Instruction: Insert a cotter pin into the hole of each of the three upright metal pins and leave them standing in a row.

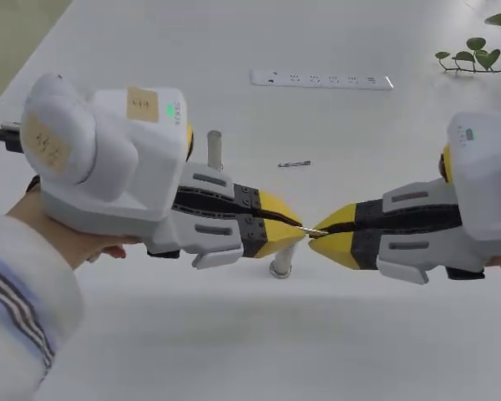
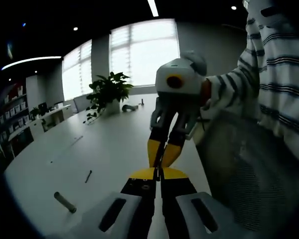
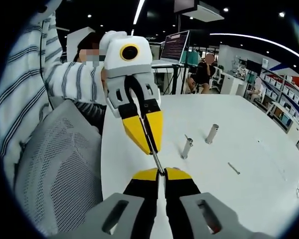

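Workbench [image 1: 150, 50] white; left gripper [image 1: 301, 231], tan label [image 1: 142, 104] unreadable, pinches cotter pin [image 3: 156, 159].

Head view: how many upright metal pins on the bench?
2. One silver cylindrical metal pin stands behind the left hand-held gripper; the other stands below that gripper's tips. A third may be hidden behind a gripper.

the left gripper [image 1: 299, 232] covers the foot of 1 metal pin [image 1: 215, 150] and the top of a second pin [image 1: 281, 268], so we cannot tell whether either hole is filled. of the cotter pin [image 1: 310, 231] we see a sliver, its 2 ends hidden inside both clamped sets of jaws. the right gripper [image 1: 316, 236] and the plant [image 1: 483, 55] are cut off by the picture's edge. the loose pin [image 1: 294, 164] is too small for us to tell its form.
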